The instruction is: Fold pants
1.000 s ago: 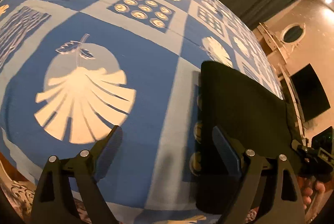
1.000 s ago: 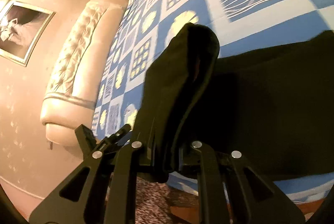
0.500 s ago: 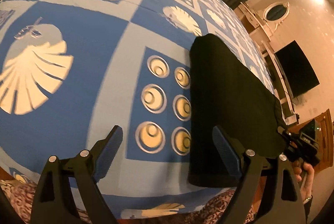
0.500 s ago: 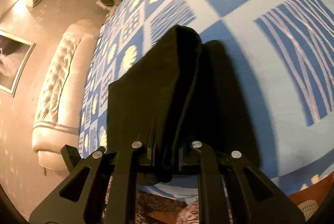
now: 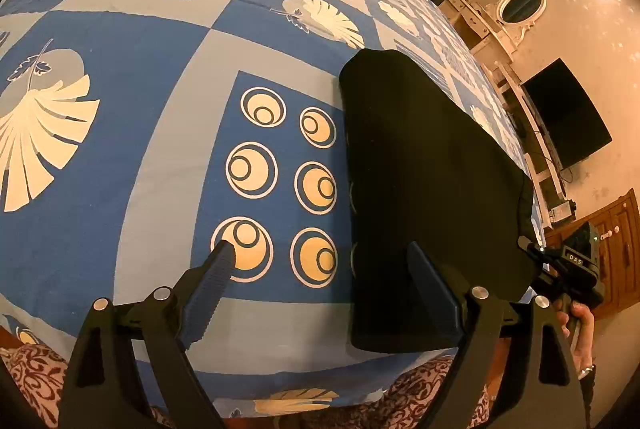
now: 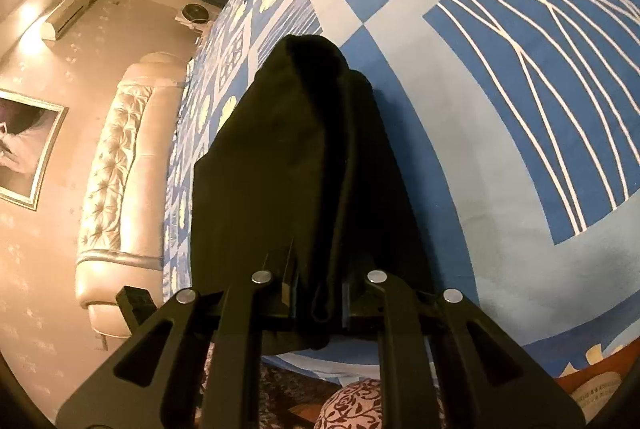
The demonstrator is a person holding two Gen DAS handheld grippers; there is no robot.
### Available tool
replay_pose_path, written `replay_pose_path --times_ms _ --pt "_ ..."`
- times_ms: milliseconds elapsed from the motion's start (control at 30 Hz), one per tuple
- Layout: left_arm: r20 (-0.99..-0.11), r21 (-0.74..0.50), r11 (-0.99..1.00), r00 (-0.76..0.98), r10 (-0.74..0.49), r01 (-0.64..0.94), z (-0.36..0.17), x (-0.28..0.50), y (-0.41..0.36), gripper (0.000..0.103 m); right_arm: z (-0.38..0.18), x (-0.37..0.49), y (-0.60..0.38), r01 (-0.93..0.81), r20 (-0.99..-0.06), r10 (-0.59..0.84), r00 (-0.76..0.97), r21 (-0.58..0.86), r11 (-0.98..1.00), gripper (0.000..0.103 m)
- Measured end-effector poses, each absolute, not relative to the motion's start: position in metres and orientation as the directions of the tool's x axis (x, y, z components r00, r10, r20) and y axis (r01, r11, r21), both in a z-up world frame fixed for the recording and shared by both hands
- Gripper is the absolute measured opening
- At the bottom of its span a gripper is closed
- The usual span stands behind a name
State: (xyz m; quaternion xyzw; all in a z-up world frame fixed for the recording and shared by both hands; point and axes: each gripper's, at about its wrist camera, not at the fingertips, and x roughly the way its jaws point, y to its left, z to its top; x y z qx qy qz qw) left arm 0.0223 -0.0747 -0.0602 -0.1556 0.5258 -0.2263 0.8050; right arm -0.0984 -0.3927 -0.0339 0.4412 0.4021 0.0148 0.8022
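left wrist view: the folded black pants (image 5: 432, 189) lie at the bed's (image 5: 160, 149) near edge. right gripper (image 6: 320, 293) pinches their edge; left gripper (image 5: 320, 265) is spread, empty. lower the fold flat before letting go.

Matte black left gripper (image 5: 320, 271) with ribbed dark-blue pads and silver screws, matching black right gripper (image 6: 318, 293), ring on the right hand (image 5: 578, 339)

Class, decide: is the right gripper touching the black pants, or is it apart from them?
Touching. The right wrist view shows the right gripper with its jaws closed on a bunched edge of the black pants, the fabric pinched between them.
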Motion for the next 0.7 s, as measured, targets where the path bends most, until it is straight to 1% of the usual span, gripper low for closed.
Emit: replay_pose_path --times_ms 600,700 --pt "-0.784 -0.469 0.859 0.352 -0.512 0.205 -0.061 0.018 -0.07 0.086 -0.044 -0.109 -0.415 0.325 -0.586 0.406 0.701 0.769 0.55 0.016" --pt "-0.788 -0.465 0.863 0.352 -0.505 0.197 -0.063 0.019 -0.068 0.086 -0.042 -0.116 -0.421 0.324 -0.58 0.397 0.711 0.772 0.546 0.022"
